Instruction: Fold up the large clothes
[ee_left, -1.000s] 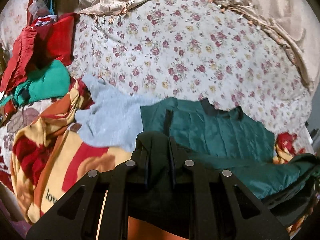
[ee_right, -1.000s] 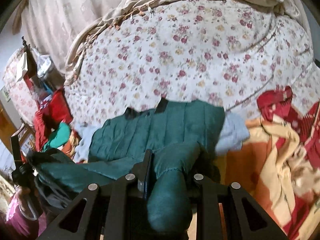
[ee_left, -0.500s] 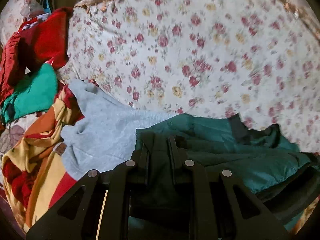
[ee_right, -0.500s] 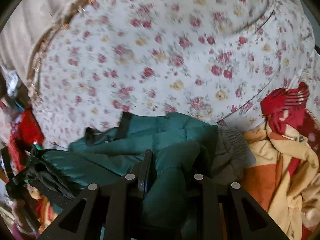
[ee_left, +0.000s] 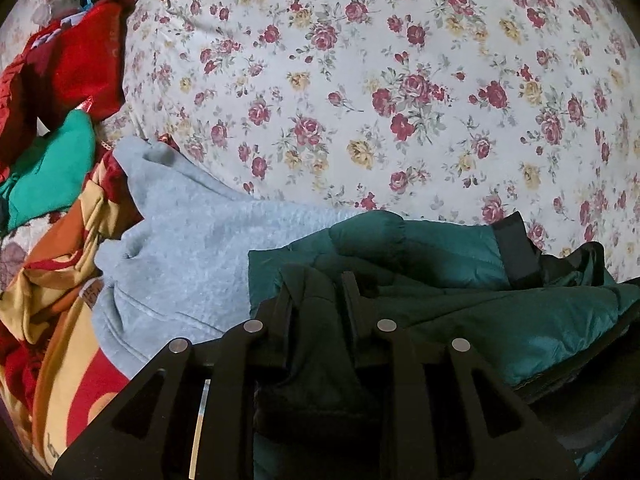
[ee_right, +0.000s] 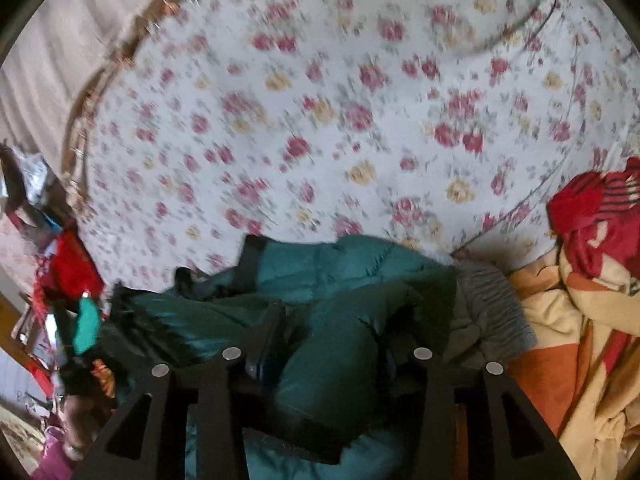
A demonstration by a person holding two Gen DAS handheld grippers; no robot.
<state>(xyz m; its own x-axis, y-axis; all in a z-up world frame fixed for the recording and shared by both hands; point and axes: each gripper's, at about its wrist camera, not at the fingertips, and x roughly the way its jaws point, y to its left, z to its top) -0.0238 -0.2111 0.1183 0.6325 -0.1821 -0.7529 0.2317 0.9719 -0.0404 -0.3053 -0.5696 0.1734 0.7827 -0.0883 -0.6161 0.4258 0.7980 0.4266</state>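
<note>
A dark green puffer jacket [ee_left: 440,248] lies bunched on the floral bedsheet [ee_left: 360,80], its black collar turned to the right. My left gripper [ee_left: 316,280] still pinches a dark fold of it at the near edge while its jaws start opening. In the right wrist view the jacket [ee_right: 320,264] fills the lower middle. There my right gripper [ee_right: 340,312] is opening, and its fingers stand apart with a green sleeve lying loose between them. The right finger is partly hidden by cloth.
A grey sweater [ee_left: 192,248] lies under the jacket's left side. An orange, yellow and red blanket [ee_left: 60,300] covers the near bed edge. Red clothes [ee_left: 80,60] and a bright green garment [ee_left: 48,168] pile at the left. A person's hand [ee_right: 76,420] shows at lower left.
Both grippers moved forward and down over the bed, carrying the jacket's lower part up over its body. The right jaws have widened around the sleeve, and the left have widened only slightly.
</note>
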